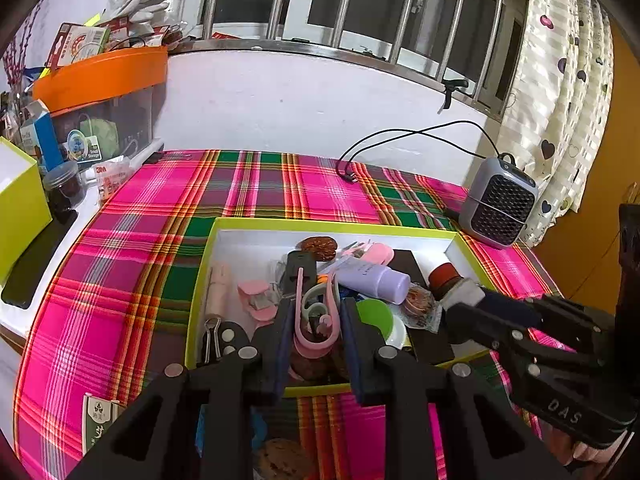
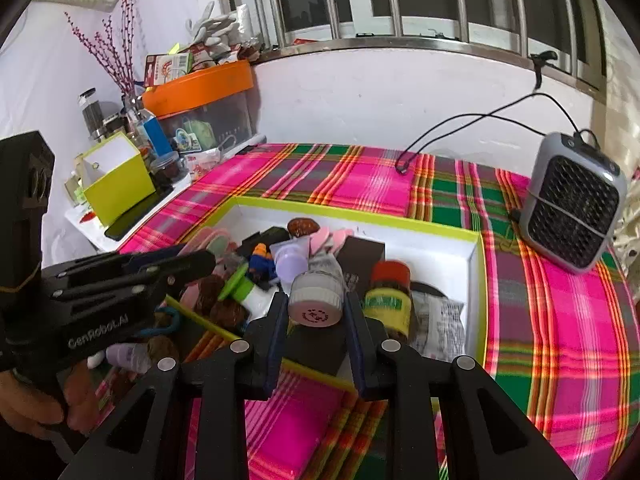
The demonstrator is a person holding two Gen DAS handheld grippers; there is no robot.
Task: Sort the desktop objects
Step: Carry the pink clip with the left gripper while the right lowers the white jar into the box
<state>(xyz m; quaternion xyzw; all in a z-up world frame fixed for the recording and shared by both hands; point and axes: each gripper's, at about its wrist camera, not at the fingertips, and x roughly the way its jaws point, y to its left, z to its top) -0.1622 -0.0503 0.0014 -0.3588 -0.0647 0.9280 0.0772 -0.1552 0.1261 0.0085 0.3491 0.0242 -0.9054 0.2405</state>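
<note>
Both grippers are loaded and hanging over the box (image 1: 400,229), so this looks like mid-sort to me. The left gripper (image 1: 314,334) has its jaws closed on a pink clip (image 1: 316,320), which sits upright between the pads with a pale green loop tucked inside it. The right gripper (image 2: 316,312) is clamped on a small white jar (image 2: 316,300), lid end facing back toward the camera, pads pressing on both sides.

The box is already pretty full: just ahead of the left jaws there's a purple tube (image 1: 374,280), a green lid (image 1: 374,314) to their right, and a red-capped bottle (image 2: 390,296) right beside the right jaws.

What's left, as far as I can tell: a tea packet (image 1: 98,420) lies on the plaid cloth (image 1: 280,184), below and left of the left jaws and outside the box, plus a cookie-looking thing (image 1: 280,460) under them. So I'd guess most of it is done, with these two to drop and a few stragglers.
</note>
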